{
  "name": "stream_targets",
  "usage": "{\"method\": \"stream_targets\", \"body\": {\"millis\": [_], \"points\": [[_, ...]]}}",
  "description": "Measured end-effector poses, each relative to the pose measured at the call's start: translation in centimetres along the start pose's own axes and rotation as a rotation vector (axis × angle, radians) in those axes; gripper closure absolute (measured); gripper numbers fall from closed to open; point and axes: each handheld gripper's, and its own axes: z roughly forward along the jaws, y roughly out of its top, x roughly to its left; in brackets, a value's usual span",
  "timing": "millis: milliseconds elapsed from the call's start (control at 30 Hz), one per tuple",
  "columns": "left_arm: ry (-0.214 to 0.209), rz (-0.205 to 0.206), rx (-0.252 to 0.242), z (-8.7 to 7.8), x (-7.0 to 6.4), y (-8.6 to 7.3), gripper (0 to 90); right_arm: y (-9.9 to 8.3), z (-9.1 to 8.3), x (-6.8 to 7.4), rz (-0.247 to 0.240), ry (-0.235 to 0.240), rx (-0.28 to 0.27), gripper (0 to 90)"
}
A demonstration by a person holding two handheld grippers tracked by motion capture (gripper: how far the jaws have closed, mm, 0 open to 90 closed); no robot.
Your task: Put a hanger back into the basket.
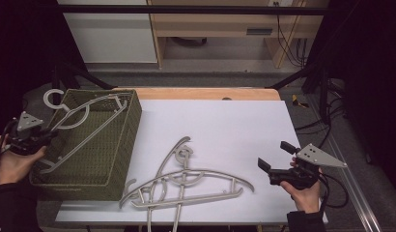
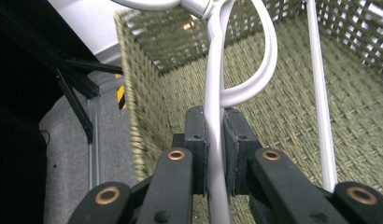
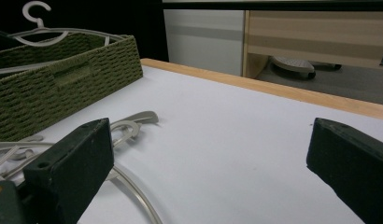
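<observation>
High view: left gripper (image 1: 39, 140) clamps grey hanger (image 1: 80, 123) by its thin bar, holding it slanted over green basket (image 1: 116, 179), apparently for loading. Right gripper (image 1: 278, 157) hovers open-jawed beside the hanger pile (image 1: 186, 186) on table (image 1: 225, 125), likely next pick.

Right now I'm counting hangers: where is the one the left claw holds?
In the high view the hanger lies slanted across the green woven basket at table left, hook past its far-left corner, gripped by the left claw.
</observation>
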Motion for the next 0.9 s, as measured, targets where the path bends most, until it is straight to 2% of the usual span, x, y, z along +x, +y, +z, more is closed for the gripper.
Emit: {"method": "stream_targets", "body": {"millis": [67,167,233,267,300,333,367,433,500,600,700,733,800,900], "points": [[0.003,-0.003,0.018,0.5,-0.3,-0.3,81.5,0.0,0.0,0.0,-0.003,-0.001,-0.004,1.0],[-0.018,-0.046,0.029,1.0,0.0,-1.1,81.3,0.0,-0.1,-0.1,0.004,-0.003,-0.002,1.0],[-0.022,-0.044,0.041,1.2,-0.1,-1.2,81.2,0.0,-0.1,0.0,0.003,-0.005,-0.001,1.0],[-0.006,-0.016,0.09,1.7,-0.6,-1.2,81.0,0.0,0.0,0.0,0.002,-0.002,0.0,1.0],[-0.006,-0.016,0.09,1.7,-0.6,-1.2,80.9,0.0,0.0,0.0,0.0,-0.002,0.001,1.0],[-0.006,-0.002,0.116,2.0,-0.8,-1.2,80.5,0.0,0.0,0.0,-0.002,0.0,0.006,1.0],[0.002,-0.005,0.128,2.3,-1.0,-1.2,80.3,0.0,0.0,0.0,-0.005,-0.001,0.008,0.9],[-0.052,-0.044,0.139,2.5,-0.9,-1.2,79.9,0.0,0.0,0.0,-0.004,0.0,0.006,0.9],[-0.055,-0.041,0.155,2.6,-0.9,-1.2,78.7,0.0,0.0,0.0,-0.004,-0.001,0.003,0.9],[-0.056,-0.036,0.192,2.7,-1.1,-1.3,71.7,0.0,0.0,0.0,0.002,-0.004,-0.002,1.0],[-0.063,-0.071,0.145,1.9,-1.0,-1.1,67.9,0.0,0.0,0.0,0.003,-0.003,-0.004,1.0],[-0.075,-0.092,0.128,1.6,-0.9,-1.0,62.9,0.0,0.0,0.1,0.002,-0.002,-0.001,1.0],[-0.071,-0.115,0.092,0.9,-0.9,-0.6,59.3,0.0,0.0,0.1,-0.005,-0.002,0.004,1.0],[-0.107,-0.155,0.026,-0.4,-1.2,0.1,54.7,0.0,0.0,0.0,-0.004,-0.003,0.004,1.0]]}}
